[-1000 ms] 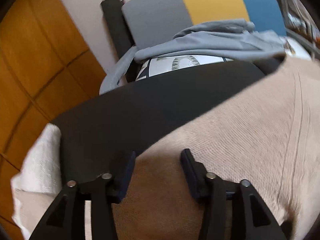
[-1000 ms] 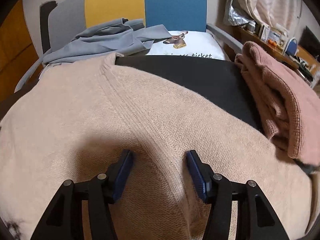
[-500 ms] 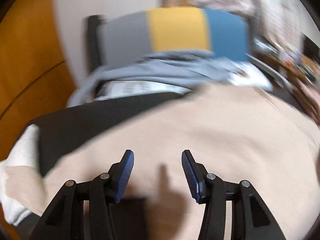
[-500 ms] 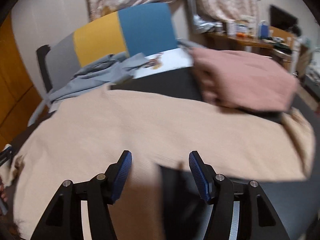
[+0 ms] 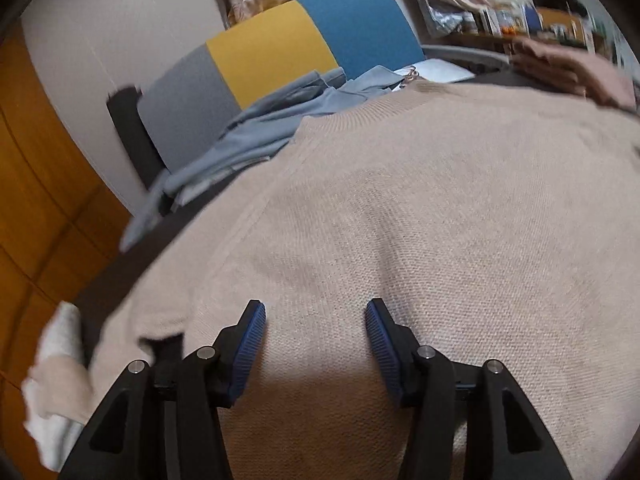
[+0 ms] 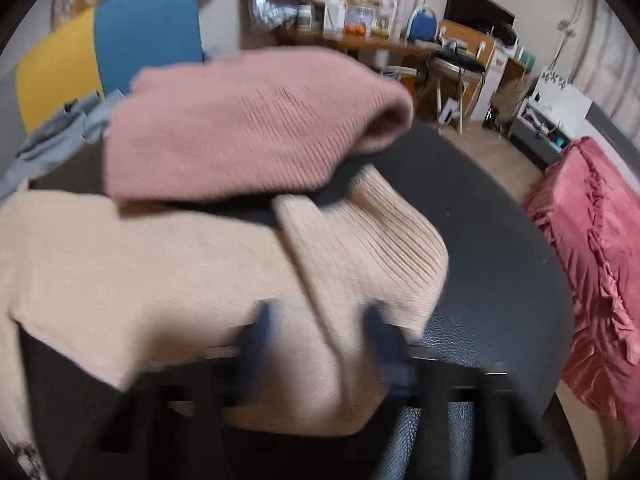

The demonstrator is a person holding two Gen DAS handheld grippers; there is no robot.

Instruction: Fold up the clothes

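A beige knit sweater (image 5: 400,200) lies spread over a black table (image 6: 500,260). My left gripper (image 5: 316,320) hovers over its body with the jaws wide and opening; the knit lies below them, not pinched. In the right wrist view the sweater's (image 6: 120,260) ribbed end (image 6: 392,240) is folded up near the table's right side. My right gripper (image 6: 320,320) is blurred. Its jaws are closing with a raised fold of the beige knit between them, and the fingers still look apart. A folded pink sweater (image 6: 248,128) lies just behind.
A grey-blue garment (image 5: 280,120) is heaped at the table's far edge before a grey, yellow and blue chair back (image 5: 272,40). A white towel (image 5: 56,360) hangs at the left edge. A red blanket (image 6: 592,260) lies to the right, beyond the table.
Both grippers swung to the right across the beige sweater. The right one came to its ribbed end by the pink sweater, and a fold now stands between its fingers.
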